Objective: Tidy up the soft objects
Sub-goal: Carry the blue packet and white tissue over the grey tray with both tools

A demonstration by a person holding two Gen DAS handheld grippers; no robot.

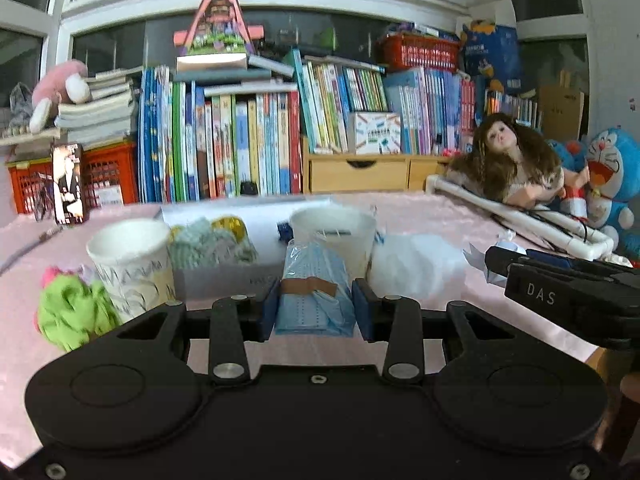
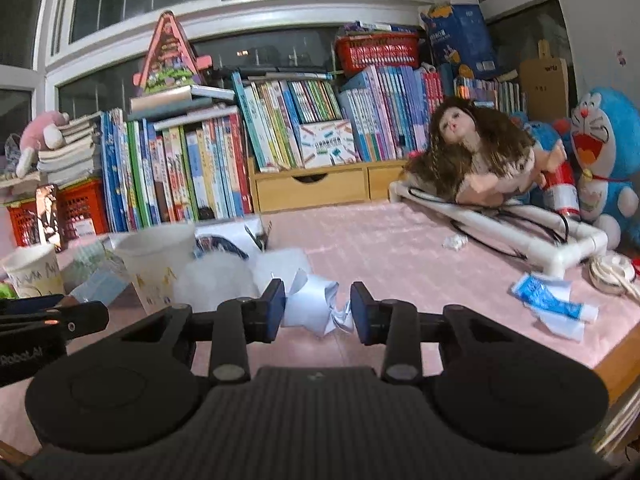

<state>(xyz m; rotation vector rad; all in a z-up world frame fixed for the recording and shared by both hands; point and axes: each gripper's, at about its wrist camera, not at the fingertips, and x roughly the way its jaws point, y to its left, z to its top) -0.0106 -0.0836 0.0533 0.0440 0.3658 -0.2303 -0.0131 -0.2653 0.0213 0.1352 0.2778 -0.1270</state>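
Blue rubber pads of the left gripper (image 1: pixel 316 306) pinch a pale blue, plastic-wrapped packet of face masks with a brown tape strip (image 1: pixel 314 296). The packet stands up between them, its long axis running away from the camera along the fingers. Straight beyond the packet, almost touching its far end in this view, stands a white paper cup with a wide open mouth (image 1: pixel 334 236). That cup serves as the landmark here.

Just right of the cup lies a soft white translucent plastic bag (image 1: pixel 416 264), and right of that again the black right gripper (image 1: pixel 560 280) reaches in. In its own view the right gripper (image 2: pixel 318 312) is pressed onto a crumpled white paper wad (image 2: pixel 316 306), which fills the gap between the pads and sits clear of the pink cloth-covered table (image 2: pixel 380 240).

Left of the landmark cup, with a grey box holding a pale green knitted bundle (image 1: pixel 212 242) between them, stands a second white paper cup printed with grey zigzags (image 1: pixel 132 264). A lime-green fluffy cloth (image 1: pixel 74 312) lies at that cup's near left side.

My judgement is that the masks go into the landmark cup, which lies dead ahead of the left gripper, so a short forward carry over its rim should do. From the right gripper the same cup (image 2: pixel 158 260) lies forward and to the left, so the left hand is the better placed.
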